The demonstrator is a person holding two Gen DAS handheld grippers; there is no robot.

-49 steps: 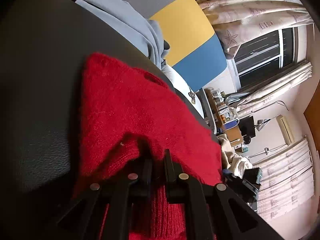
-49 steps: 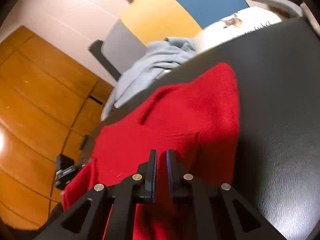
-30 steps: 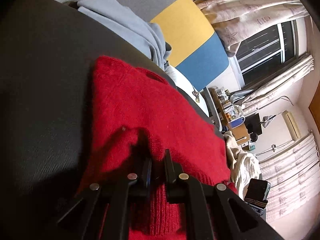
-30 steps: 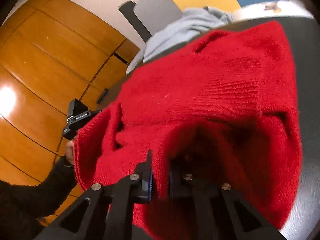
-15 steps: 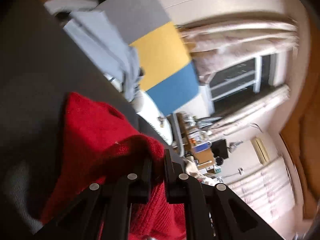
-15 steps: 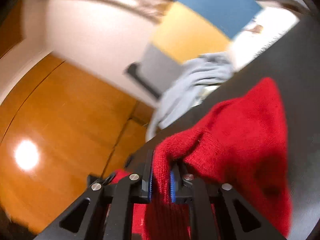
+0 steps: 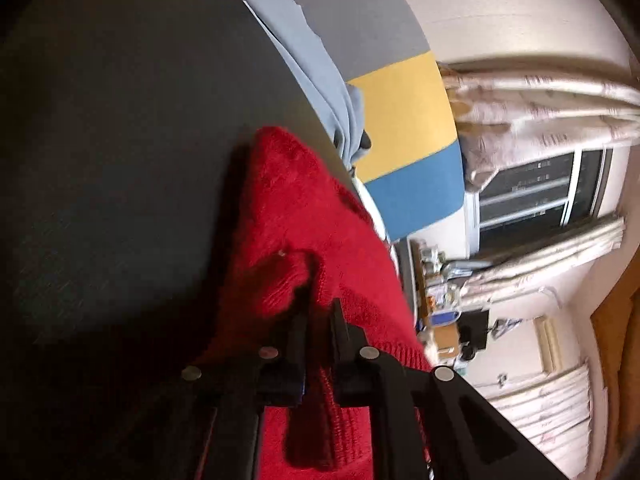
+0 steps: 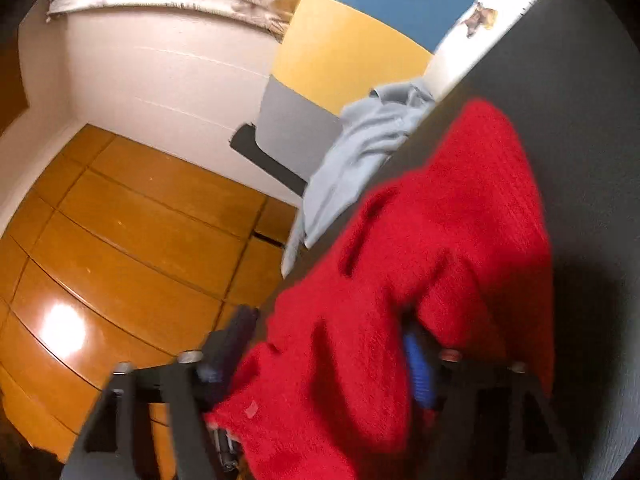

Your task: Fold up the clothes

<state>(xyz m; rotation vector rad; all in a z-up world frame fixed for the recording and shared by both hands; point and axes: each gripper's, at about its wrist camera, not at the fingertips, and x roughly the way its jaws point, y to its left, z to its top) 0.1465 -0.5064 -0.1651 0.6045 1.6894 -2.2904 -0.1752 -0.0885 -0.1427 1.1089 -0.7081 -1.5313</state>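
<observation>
A red knit sweater point(image 7: 304, 216) lies on the dark table point(image 7: 120, 140). My left gripper point(image 7: 318, 312) is shut on a fold of the red sweater near its edge. In the right wrist view the same sweater point(image 8: 440, 232) drapes between the spread fingers of my right gripper point(image 8: 320, 352), which is open; the cloth lies loose over it and hides the fingertips. The blue pad of one finger point(image 8: 416, 368) shows beside the cloth.
A light blue garment point(image 7: 316, 68) lies heaped at the table's far edge, also in the right wrist view point(image 8: 360, 148). Behind it stands a grey, yellow and blue panel point(image 7: 404, 112). Wooden cabinet doors point(image 8: 132, 232) are at the left, curtains and a window point(image 7: 536, 196) at the right.
My right gripper has opened and let go of the sweater fold it was pinching. My left gripper has swung back down toward the table, still shut on the sweater.
</observation>
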